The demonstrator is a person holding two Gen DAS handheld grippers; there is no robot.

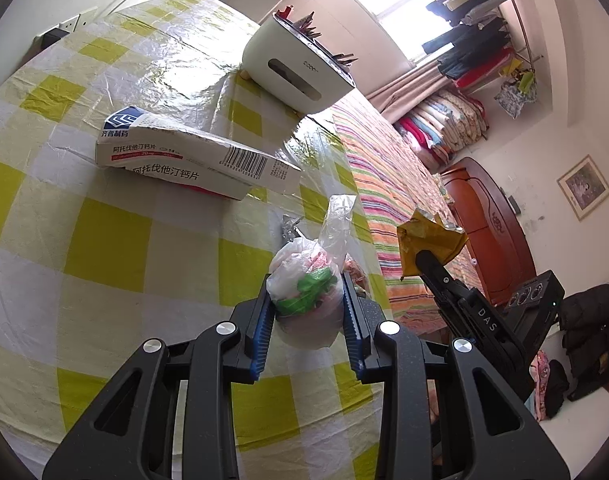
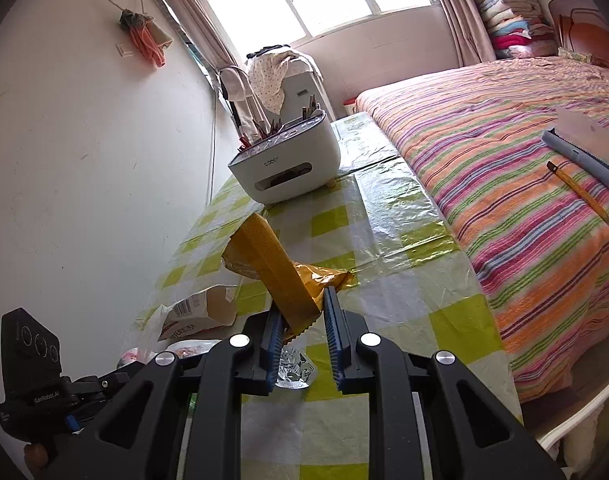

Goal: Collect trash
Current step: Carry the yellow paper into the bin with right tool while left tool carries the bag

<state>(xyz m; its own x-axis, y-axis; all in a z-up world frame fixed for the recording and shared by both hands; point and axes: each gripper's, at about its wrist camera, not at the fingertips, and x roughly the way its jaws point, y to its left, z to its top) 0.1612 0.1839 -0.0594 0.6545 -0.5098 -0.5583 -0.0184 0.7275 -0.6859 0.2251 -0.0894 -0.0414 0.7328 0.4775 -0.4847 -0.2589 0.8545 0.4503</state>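
My left gripper [image 1: 307,309] is shut on a clear plastic bag [image 1: 304,292] stuffed with pink, green and white scraps, and holds it just above the checked tablecloth [image 1: 104,248]. The bag's loose neck sticks up past the fingertips. My right gripper [image 2: 302,320] is shut on a crumpled yellow wrapper [image 2: 276,272], lifted off the table. In the left wrist view the right gripper [image 1: 424,258] hangs to the right of the bag, over the table's edge, with the yellow wrapper [image 1: 428,236] at its tip. A small silver foil scrap [image 2: 294,372] lies on the cloth under the right gripper.
Two white medicine boxes [image 1: 192,156] lie stacked on the table beyond the bag. A white tissue-box organizer [image 2: 284,160] with pens stands at the far end. A striped bed [image 2: 524,184] runs along the table's right side, with a pencil [image 2: 580,194] on it.
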